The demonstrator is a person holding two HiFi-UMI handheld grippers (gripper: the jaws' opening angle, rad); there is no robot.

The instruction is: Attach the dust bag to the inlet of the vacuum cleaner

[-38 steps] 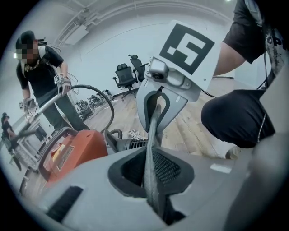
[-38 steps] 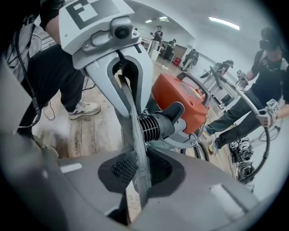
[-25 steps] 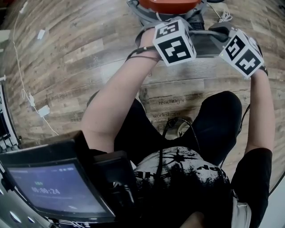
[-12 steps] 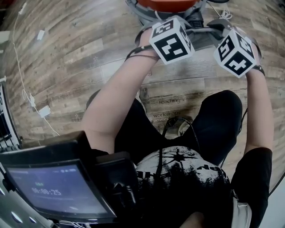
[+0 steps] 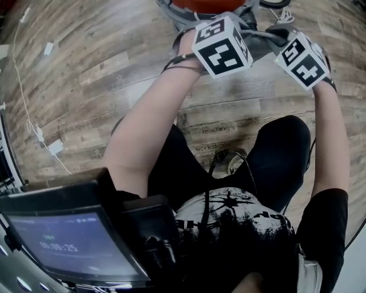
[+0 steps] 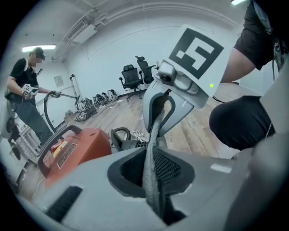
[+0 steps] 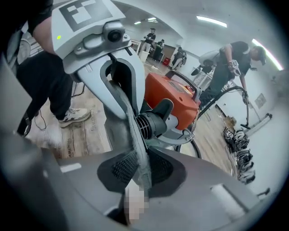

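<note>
Gripping the grey dust bag (image 6: pixel 155 135) by its edge: left tongs (image 6: pixel 152 178) and right tongs (image 7: pixel 140 173) both clamped on it, the cloth running between them. Orange vacuum cleaner (image 7: pixel 174 97) on the floor (image 5: pixel 103 74) just beyond the tongs.

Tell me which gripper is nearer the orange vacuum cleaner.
Left. The left gripper sits right beside the orange vacuum cleaner; the right gripper is farther out to the side, across the grey dust bag both pinch.
</note>
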